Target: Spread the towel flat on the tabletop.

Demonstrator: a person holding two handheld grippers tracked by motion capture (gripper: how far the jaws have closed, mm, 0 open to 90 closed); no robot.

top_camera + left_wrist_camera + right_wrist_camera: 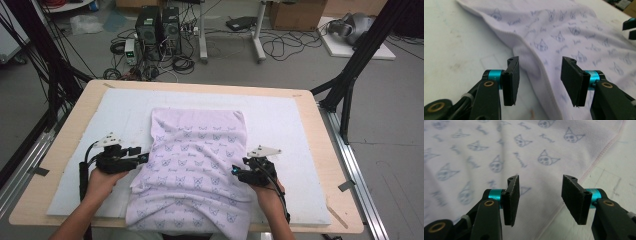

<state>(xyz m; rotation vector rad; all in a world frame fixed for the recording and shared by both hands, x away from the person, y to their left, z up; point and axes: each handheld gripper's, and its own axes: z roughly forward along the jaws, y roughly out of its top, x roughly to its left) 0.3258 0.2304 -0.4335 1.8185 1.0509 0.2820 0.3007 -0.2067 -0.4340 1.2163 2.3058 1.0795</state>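
A pale lilac towel [195,160] printed with small blue cat faces lies folded along the middle of the table, its near end draped over the front edge. My left gripper [142,158] hovers at the towel's left edge, open, with the hemmed edge [541,72] lying below the gap and no pad touching it. At the right edge my right gripper [235,171] is open too; the towel [499,157] and its pink-stitched hem [599,155] lie under the jaws. The right gripper's tips [629,28] show far off in the left gripper view.
A white mat [290,130] covers the wooden table [325,150] under the towel. Black frame posts [350,75] stand at both back corners. Computer towers [157,25], cables and boxes sit on the floor beyond the table.
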